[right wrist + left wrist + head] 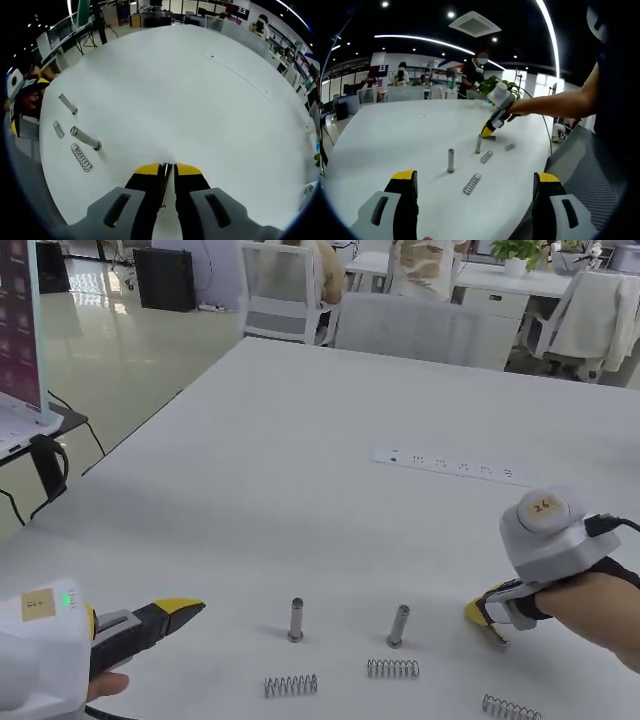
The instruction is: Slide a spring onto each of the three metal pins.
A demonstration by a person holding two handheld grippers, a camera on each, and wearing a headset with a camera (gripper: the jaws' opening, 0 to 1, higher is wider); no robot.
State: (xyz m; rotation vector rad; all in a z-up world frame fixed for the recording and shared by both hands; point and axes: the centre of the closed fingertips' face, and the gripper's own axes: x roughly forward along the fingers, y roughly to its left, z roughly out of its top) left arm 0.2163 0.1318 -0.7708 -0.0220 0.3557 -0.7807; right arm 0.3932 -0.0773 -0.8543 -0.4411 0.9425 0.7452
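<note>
Nearest the desk [300, 440] edge three springs lie flat: left spring [291, 685] at 7 o'clock, middle spring [393, 668] at 6, right spring [511, 707] at 5. Just behind them the left pin [296, 620] and right pin [398, 625] stand upright, apart from the springs. The left tongs [185, 612] at 8 o'clock gape wide, holding nothing; the right tongs [167, 169] at 4 o'clock are pinched onto a thin third pin [164, 187]. Farther off, at 1 o'clock, lies a white power strip [445, 465]
</note>
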